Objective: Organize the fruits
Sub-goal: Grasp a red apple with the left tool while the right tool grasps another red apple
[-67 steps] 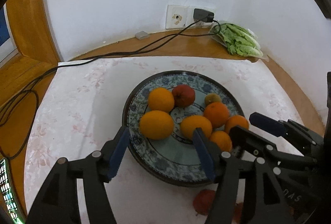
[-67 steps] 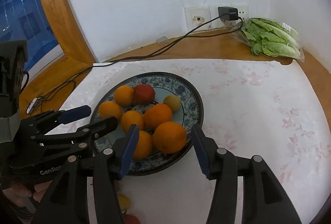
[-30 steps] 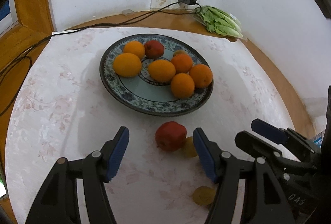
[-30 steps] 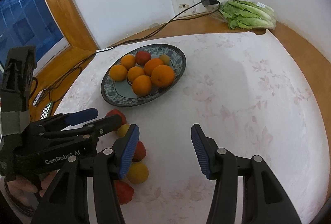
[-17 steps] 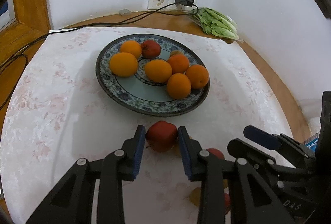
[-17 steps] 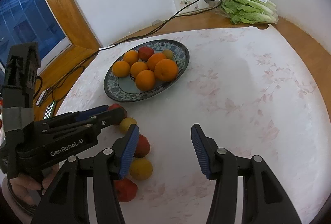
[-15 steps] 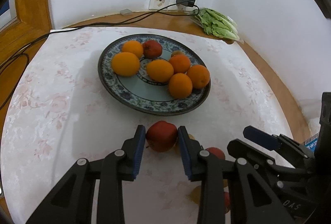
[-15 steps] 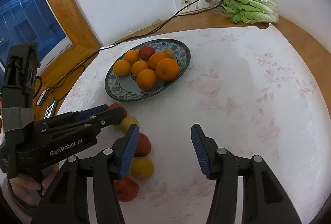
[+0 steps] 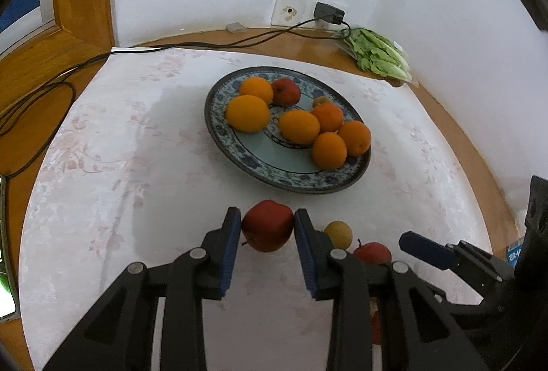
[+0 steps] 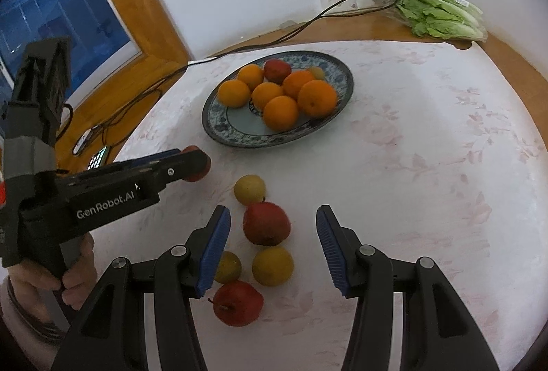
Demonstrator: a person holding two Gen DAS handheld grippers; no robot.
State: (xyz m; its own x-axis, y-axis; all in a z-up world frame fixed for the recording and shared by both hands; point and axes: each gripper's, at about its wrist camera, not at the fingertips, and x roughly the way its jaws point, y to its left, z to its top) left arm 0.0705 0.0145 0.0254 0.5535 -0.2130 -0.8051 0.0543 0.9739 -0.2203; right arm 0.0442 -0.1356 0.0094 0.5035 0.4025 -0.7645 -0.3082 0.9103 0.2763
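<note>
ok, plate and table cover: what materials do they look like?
Plate: likely glazed ceramic or porcelain; glossy sheen, blue floral band around a pale centre. Table cover: looks like thin fabric or plastic sheet, matte white with a faint pink flower print; which one cannot be told. It overlies wood.

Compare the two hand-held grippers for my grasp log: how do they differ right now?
The left hand-held gripper is shut on a red apple; the right hand-held gripper is open and holds nothing, with another apple lying loose between its fingers. Both have blue pads and point toward the plate.
</note>
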